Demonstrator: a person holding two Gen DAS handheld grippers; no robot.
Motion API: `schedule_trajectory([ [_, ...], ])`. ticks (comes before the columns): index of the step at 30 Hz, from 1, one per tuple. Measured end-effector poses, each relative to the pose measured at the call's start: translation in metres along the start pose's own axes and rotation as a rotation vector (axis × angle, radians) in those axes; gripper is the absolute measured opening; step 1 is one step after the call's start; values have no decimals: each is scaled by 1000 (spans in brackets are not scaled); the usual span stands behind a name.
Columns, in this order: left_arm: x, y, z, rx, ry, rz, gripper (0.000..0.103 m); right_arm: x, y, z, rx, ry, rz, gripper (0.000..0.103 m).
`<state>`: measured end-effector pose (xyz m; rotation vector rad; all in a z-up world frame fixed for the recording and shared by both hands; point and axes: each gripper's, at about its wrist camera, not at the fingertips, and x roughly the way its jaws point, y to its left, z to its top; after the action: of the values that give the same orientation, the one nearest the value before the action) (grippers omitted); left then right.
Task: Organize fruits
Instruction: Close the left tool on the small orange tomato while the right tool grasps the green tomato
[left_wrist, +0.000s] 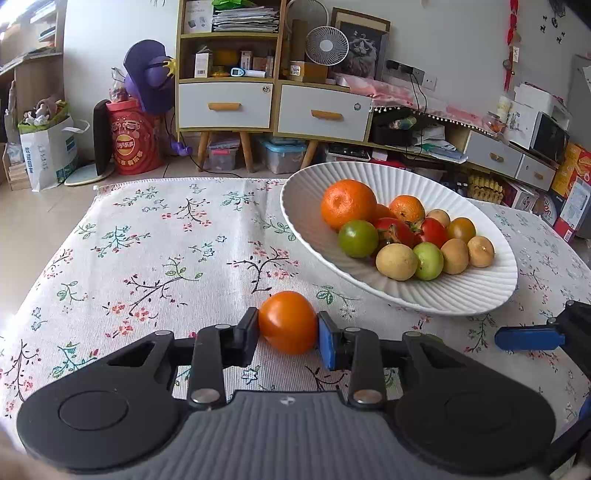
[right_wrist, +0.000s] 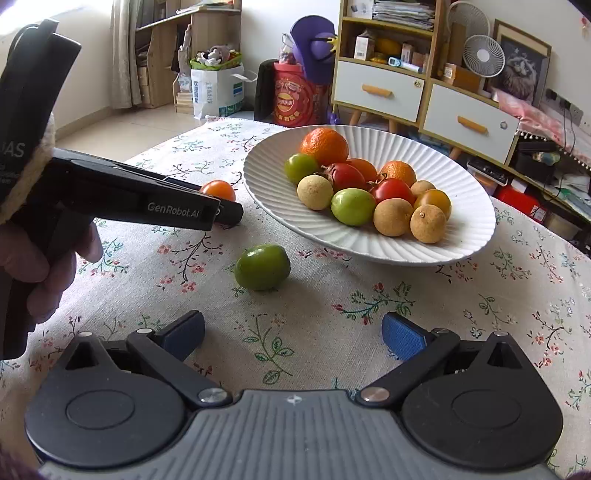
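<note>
Left wrist view: left gripper (left_wrist: 287, 329) jaws clamp an orange tomato (left_wrist: 287, 321); white bowl (left_wrist: 461, 291) holds mixed fruit; right gripper (right_wrist: 293, 334) jaws spread.

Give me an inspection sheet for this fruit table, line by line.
Surface: floral tablecloth, flat.
Job's things: white ribbed bowl holds mixed fruit; orange tomato and green tomato lie loose on the cloth.
Clutter: nothing seen on the table.
Grippers: left gripper shut on the orange tomato; right gripper open, empty, short of the green tomato.
Cables: black cords hang at the wall socket.
Surroundings: shelf unit, fan, storage boxes.
</note>
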<state>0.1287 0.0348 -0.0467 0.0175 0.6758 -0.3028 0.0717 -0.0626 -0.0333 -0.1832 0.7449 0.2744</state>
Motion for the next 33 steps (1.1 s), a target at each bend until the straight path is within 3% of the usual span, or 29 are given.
schedule_trajectory([
  [30, -33, 18, -6, 25, 92, -6, 28, 7, 15, 23, 1, 15, -21, 32],
  [33, -34, 17, -6, 29, 94, -8, 28, 5, 15, 24, 0, 17, -24, 32],
])
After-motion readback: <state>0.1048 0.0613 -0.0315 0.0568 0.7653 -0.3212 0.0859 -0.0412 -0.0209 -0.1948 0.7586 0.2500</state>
